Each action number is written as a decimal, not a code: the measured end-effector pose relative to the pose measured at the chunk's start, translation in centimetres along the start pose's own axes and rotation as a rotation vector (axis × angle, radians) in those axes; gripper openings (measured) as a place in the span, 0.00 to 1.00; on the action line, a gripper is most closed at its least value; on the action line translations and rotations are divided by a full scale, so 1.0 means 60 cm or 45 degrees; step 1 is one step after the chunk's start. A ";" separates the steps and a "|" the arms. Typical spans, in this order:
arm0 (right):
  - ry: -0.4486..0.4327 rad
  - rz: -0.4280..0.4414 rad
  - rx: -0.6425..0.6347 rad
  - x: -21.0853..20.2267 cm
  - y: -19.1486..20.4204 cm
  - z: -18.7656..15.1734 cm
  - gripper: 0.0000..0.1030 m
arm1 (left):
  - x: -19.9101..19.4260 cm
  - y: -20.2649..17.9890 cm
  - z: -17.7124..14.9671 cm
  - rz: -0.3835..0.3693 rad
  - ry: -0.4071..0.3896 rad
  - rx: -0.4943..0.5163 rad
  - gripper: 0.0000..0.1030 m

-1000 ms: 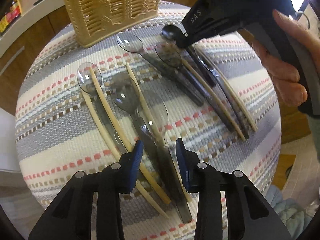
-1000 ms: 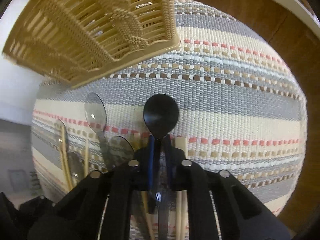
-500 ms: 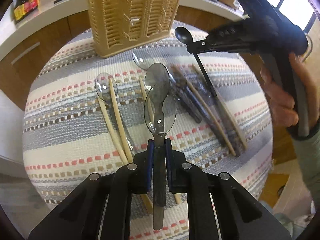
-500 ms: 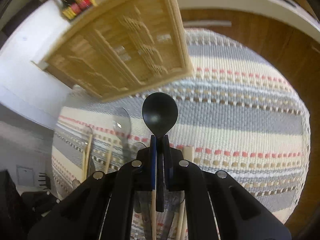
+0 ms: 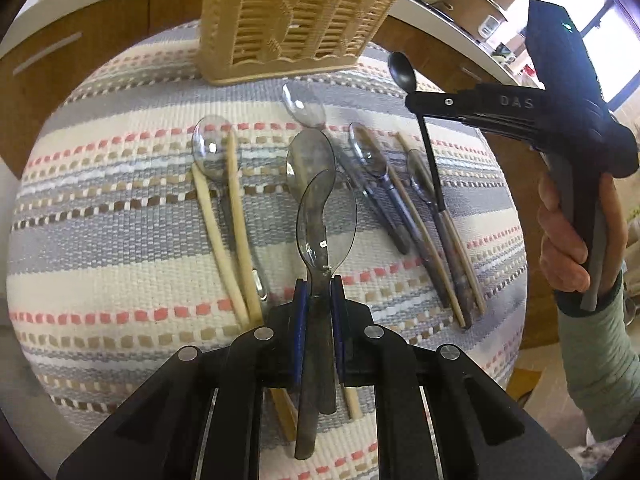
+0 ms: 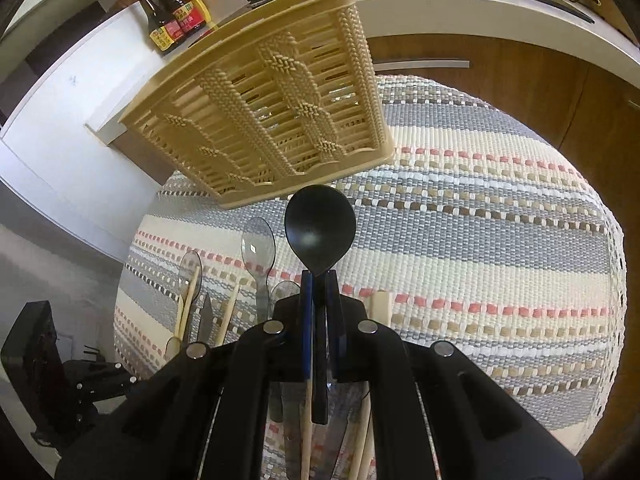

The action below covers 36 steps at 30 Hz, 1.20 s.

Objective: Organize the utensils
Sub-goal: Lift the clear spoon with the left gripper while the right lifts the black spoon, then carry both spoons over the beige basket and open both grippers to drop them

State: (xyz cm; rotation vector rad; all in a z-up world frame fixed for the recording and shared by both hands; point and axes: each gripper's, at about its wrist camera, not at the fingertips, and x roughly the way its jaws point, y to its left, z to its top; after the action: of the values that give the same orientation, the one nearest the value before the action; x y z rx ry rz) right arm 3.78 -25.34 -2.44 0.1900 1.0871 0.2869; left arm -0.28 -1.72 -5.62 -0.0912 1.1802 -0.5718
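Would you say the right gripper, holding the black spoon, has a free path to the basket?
Probably yes: the right gripper holds the black spoon raised, and nothing stands between it and the basket ahead.

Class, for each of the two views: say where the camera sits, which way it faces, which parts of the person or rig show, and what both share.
Left wrist: behind the left gripper, facing the basket; holds smoky spoons; right hand visible.
Right wrist: behind the right gripper, holding the black spoon, facing the basket.
Shared: basket, black spoon, striped mat.
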 end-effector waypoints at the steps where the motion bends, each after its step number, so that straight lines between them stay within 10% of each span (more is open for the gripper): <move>1: 0.001 0.002 0.001 0.001 0.000 -0.001 0.05 | 0.002 0.004 -0.002 -0.016 0.008 -0.006 0.10; 14: -0.007 0.026 -0.001 0.000 0.001 -0.003 0.05 | -0.004 -0.015 -0.021 0.007 -0.009 0.004 0.07; 17: -0.001 0.035 0.001 -0.002 -0.004 -0.003 0.05 | -0.009 -0.034 -0.022 -0.007 -0.002 0.075 0.21; 28: 0.002 0.077 -0.024 -0.020 -0.004 -0.003 0.05 | 0.041 -0.106 -0.015 0.250 0.164 0.310 0.24; 31: -0.026 0.066 -0.055 -0.033 0.003 -0.005 0.05 | 0.047 -0.123 -0.007 0.337 0.157 0.343 0.10; 36: -0.099 0.082 -0.112 -0.072 0.015 -0.008 0.05 | -0.001 -0.112 0.011 0.218 0.046 0.255 0.10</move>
State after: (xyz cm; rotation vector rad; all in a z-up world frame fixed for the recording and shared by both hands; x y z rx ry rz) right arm 1.37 -25.86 1.28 0.1564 0.9903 0.3817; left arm -2.24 -7.58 -2.90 0.1902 1.1464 -0.5386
